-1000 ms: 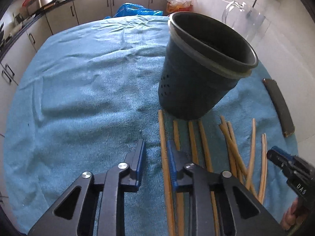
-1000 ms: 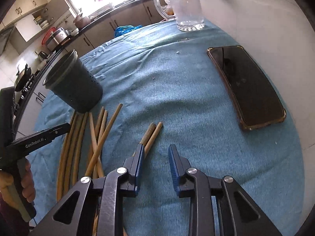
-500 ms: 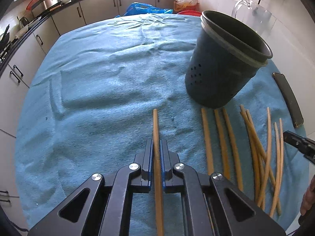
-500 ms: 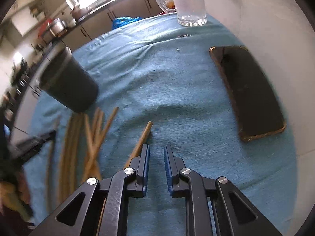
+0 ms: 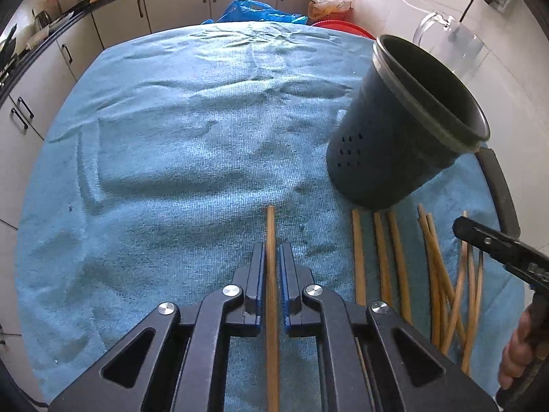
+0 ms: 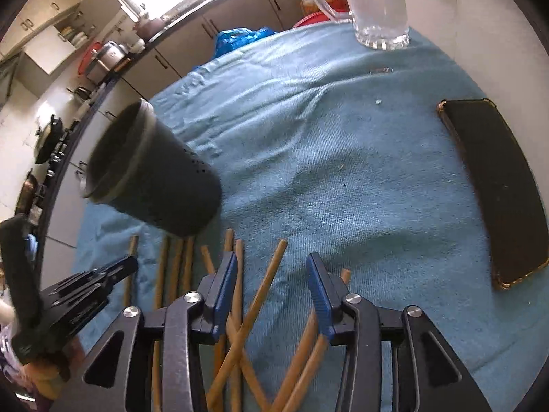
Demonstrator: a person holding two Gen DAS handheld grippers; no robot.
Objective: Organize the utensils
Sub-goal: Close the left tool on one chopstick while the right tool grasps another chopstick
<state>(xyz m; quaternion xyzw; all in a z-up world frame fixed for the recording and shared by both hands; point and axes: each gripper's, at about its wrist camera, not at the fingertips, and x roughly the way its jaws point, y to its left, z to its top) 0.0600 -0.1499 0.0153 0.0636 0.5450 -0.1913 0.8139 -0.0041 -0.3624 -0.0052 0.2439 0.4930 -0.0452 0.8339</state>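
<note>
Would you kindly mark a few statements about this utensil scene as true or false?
1. The left gripper is shut on one chopstick. True.
2. The dark holder lies on its side. False: it stands upright on the blue towel.
3. A glass mug stands on the towel. True.
4. Several chopsticks stand in the holder. False: none sticks out; the loose chopsticks lie on the towel.

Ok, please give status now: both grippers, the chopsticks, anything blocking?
Left gripper shut on one chopstick. Right gripper open over loose chopsticks, gripping none. Holder upright, mouth unobstructed.
</note>
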